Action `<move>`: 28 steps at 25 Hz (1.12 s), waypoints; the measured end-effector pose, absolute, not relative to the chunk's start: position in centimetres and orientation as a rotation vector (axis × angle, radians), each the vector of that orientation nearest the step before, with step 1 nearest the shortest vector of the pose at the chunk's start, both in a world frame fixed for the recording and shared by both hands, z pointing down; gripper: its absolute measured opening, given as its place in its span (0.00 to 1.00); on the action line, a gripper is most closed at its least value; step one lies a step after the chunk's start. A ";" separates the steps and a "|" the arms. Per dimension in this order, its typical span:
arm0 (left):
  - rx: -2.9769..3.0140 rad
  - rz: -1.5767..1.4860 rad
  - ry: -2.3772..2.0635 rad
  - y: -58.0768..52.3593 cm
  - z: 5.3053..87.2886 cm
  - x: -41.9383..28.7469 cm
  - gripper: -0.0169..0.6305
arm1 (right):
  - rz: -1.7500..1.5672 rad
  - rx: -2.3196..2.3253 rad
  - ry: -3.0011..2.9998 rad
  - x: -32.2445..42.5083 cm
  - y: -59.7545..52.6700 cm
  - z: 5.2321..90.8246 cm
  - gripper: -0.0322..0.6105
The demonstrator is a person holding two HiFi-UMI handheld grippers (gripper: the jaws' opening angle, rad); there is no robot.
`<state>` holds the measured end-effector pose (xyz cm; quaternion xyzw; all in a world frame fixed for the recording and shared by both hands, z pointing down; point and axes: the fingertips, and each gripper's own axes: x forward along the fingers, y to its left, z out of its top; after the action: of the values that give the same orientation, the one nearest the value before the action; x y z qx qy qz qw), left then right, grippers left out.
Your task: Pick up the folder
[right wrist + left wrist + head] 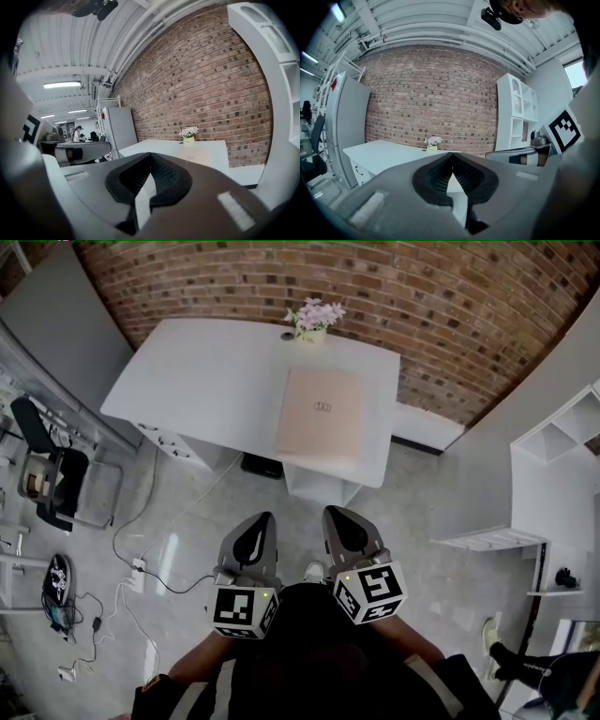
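Folder: pinkish-tan, flat on the white desk, on the desk's right part, with its near edge close to the desk's front edge and a small mark at its middle. In the right gripper view it shows as a pale sheet on the desk top beyond my claw. Flower pot sits behind the folder at the desk's far edge, by the brick wall, apart from the folder. My left gripper and right gripper are side by side, close to my body, over the grey floor in front of the desk and well apart from the folder, touching nothing. Both point toward the desk. In the left gripper view the left claw is closed, pads meeting at the tip, nothing between them. The right claw is also closed and empty. Each gripper's marker cube shows in the head view, left cube, right cube. White shelf unit stands to the right of the desk. Cables lie on the floor at the left, and a dark chair stands at the far left.
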<state>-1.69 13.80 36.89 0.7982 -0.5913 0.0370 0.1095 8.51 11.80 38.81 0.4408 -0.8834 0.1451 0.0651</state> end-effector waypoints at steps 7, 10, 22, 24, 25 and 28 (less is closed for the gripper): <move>2.346 0.157 -1.736 12.1 37.2 0.5 0.03 | 0.480 1.322 -2.654 10.5 10.1 39.9 0.05; 2.349 0.172 -1.725 11.3 37.3 1.0 0.03 | 0.500 1.321 -2.647 10.7 9.5 40.3 0.05; 2.410 0.179 -1.601 5.6 38.9 0.9 0.03 | 0.517 1.423 -2.561 10.6 4.9 42.0 0.05; 2.423 0.179 -1.572 4.1 39.1 0.5 0.03 | 0.517 1.450 -2.542 10.2 3.5 42.0 0.05; 2.429 0.178 -1.560 3.4 39.1 0.3 0.03 | 0.516 1.462 -2.533 10.1 2.9 42.0 0.05; 2.446 0.173 -1.527 1.1 39.2 -0.4 0.03 | 0.514 1.489 -2.509 9.3 1.0 42.1 0.05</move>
<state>-0.39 1.07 39.17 0.8400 -0.5243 0.0592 0.1263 9.26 0.95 42.13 0.5005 -0.8435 0.1730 0.0895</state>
